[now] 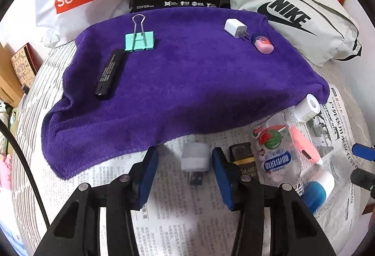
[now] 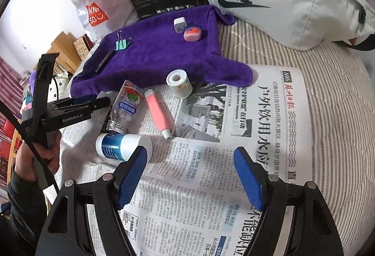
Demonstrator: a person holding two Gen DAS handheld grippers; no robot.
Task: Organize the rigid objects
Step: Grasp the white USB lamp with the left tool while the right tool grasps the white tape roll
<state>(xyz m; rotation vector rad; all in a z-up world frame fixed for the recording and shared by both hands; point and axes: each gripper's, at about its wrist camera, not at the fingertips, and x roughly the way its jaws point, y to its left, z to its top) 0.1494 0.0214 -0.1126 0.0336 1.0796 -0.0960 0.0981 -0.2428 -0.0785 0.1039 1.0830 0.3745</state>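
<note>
1. The left gripper (image 1: 185, 160) straddles the white USB plug (image 1: 195, 161) on the newspaper (image 1: 178, 228), pads not yet touching; centre it before clamping.
2. The right gripper (image 2: 191, 176) hangs released, empty; keep it clear of the blue-and-white bottle (image 2: 123, 146).

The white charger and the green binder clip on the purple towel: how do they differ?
The white charger is a plain block lying at the towel's right end; the green binder clip lies at its left end. The charger shows metal prongs, the clip wire handles. Both rest on the purple towel, untouched by tongs.
</note>
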